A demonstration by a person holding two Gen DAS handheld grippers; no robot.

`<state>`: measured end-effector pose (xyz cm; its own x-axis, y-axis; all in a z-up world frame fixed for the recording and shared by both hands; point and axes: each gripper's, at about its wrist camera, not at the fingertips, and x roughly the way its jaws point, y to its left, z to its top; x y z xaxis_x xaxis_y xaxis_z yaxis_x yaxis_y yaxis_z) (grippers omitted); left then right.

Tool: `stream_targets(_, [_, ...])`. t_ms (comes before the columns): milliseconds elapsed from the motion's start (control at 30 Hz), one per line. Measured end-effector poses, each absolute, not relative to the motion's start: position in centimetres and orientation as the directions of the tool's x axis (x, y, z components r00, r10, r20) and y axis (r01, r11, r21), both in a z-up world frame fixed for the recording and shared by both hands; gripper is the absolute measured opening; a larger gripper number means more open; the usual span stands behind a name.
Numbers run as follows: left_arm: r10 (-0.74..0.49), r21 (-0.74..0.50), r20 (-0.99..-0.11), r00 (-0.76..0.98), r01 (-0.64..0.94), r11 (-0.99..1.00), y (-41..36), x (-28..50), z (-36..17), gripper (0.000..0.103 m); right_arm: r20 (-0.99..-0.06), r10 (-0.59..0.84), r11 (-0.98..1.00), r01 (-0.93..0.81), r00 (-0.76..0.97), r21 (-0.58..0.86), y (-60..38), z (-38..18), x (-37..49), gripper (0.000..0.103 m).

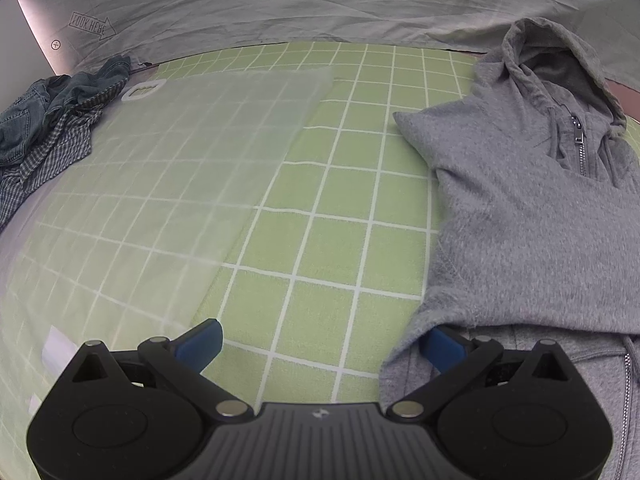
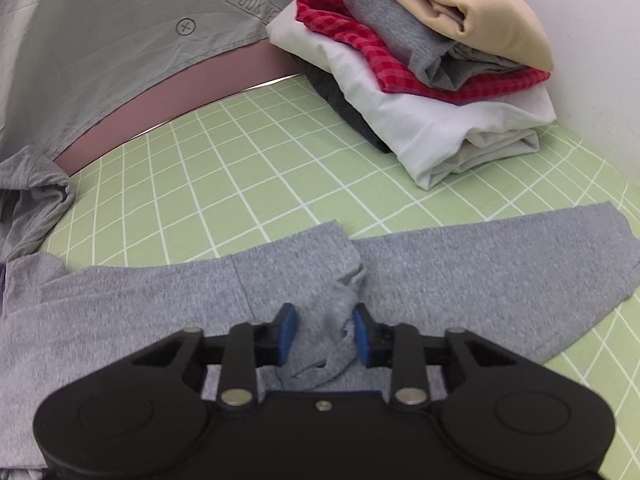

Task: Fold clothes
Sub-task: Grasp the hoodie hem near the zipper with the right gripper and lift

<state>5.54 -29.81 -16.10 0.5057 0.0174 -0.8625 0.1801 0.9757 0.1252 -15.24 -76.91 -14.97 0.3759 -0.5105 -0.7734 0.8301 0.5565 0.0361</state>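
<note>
A grey zip hoodie (image 1: pixel 520 208) lies on the green checked mat (image 1: pixel 320 200), its hood toward the back and one side folded over the chest. My left gripper (image 1: pixel 320 346) is open and empty at the hoodie's lower left edge, its right pad touching the cloth. In the right wrist view the hoodie's sleeve (image 2: pixel 480 264) stretches out to the right across the mat (image 2: pixel 240 168). My right gripper (image 2: pixel 325 332) is partly closed around a bunched ridge of the hoodie's fabric (image 2: pixel 336 320), with its pads at either side of it.
A translucent plastic sheet (image 1: pixel 180 168) lies on the mat's left half. Crumpled jeans and a checked shirt (image 1: pixel 52 120) sit at the far left. A stack of folded clothes (image 2: pixel 432 64) stands at the back right. A grey backdrop cloth (image 1: pixel 320 0) hangs behind.
</note>
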Motion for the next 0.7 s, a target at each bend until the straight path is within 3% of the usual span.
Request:
stream_targets(33, [0.014, 0.122, -0.863, 0.505, 0.181, 0.976, -29.8, 5.6, -16.0, 0.103, -0.769, -0.517, 0.568, 0.823, 0.375, 0.019, -76.8, -14.7, -15.1, 0.009])
stream_targets(167, [0.000, 0.108, -0.862, 0.506, 0.185, 0.977, -29.8, 5.6, -15.5, 0.102, -0.726, -0.548, 0.587, 0.809, 0.416, 0.021, -75.9, -12.5, -15.3, 0.008])
stream_targets(467, [-0.051, 0.061, -0.848, 0.527, 0.192, 0.979, -29.0, 5.1, -14.2, 0.102, -0.581, -0.463, 0.763, 0.635, 0.669, 0.123, -67.6, -6.0, -10.2, 0.008])
stream_targets(600, [-0.069, 0.042, -0.845, 0.530, 0.195, 0.980, -28.5, 4.8, -14.0, 0.102, -0.570, -0.280, 0.885, 0.438, 0.772, 0.158, -60.5, -5.7, -5.2, 0.008])
stream_targets(700, [-0.074, 0.039, -0.846, 0.528, 0.200, 0.979, -28.3, 4.6, -14.0, 0.102, -0.621, -0.148, 0.936, 0.312, 0.769, 0.164, -55.5, -7.5, -1.6, 0.008])
